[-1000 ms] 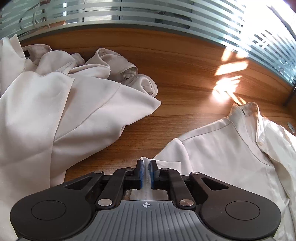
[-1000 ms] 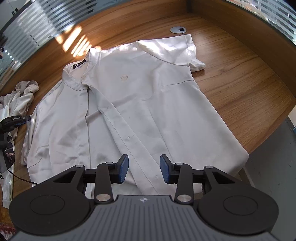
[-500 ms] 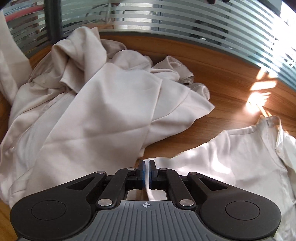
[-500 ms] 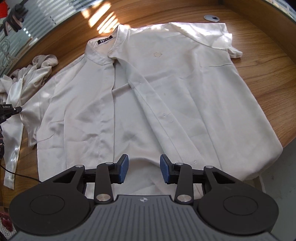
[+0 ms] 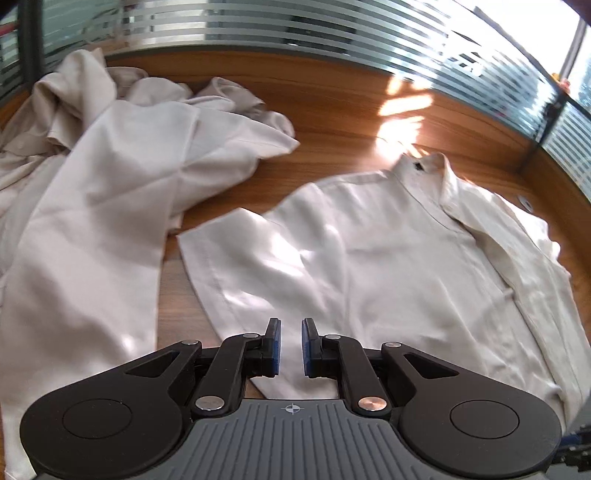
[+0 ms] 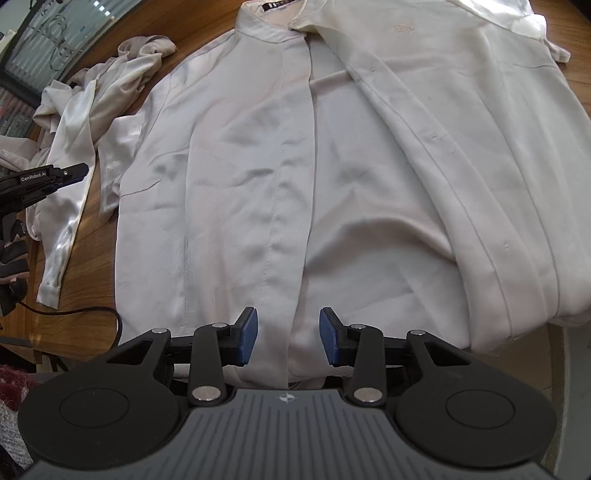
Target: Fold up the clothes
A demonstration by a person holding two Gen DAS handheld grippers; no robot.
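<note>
A white short-sleeved button shirt lies spread front-up on the wooden table, its collar at the far side. In the left wrist view the same shirt lies flat with its sleeve edge just ahead of my left gripper. That gripper is open by a narrow gap with nothing between its blue pads. My right gripper hangs open over the shirt's hem near the button placket, holding nothing. My left gripper also shows at the left edge of the right wrist view.
A heap of crumpled cream clothes lies on the table to the left of the shirt, also seen as a pile. Striped frosted glass lines the table's far side. A black cable runs at the near left. The shirt's right side overhangs the table edge.
My left gripper has let go of the shirt sleeve and opened slightly, and the sleeve now lies flat. My right gripper has moved closer over the hem, still open.
</note>
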